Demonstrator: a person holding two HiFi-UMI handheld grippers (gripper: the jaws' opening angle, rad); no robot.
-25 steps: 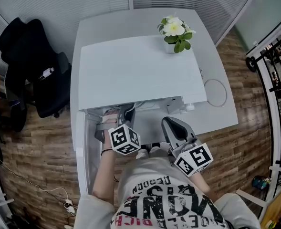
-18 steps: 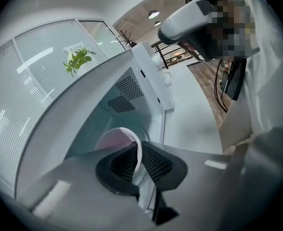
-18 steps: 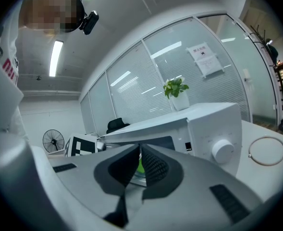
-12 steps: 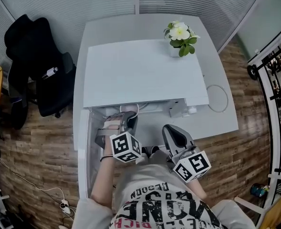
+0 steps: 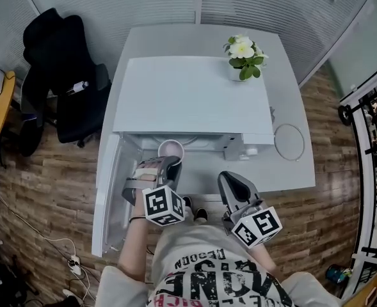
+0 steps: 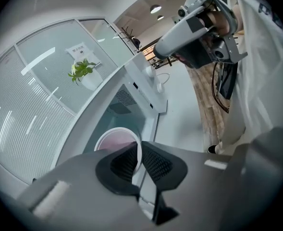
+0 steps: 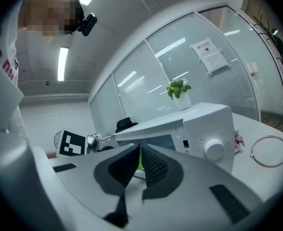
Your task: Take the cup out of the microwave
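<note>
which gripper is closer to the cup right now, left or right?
Left. The left gripper is clamped on the rim of the cup at the mouth of the microwave. The right gripper hangs off to the cup's right, not touching it, jaws together and empty.

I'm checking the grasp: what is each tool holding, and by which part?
The left tool grips the cup by its rim, one jaw inside, one outside. The right tool holds nothing; its jaws are together.
</note>
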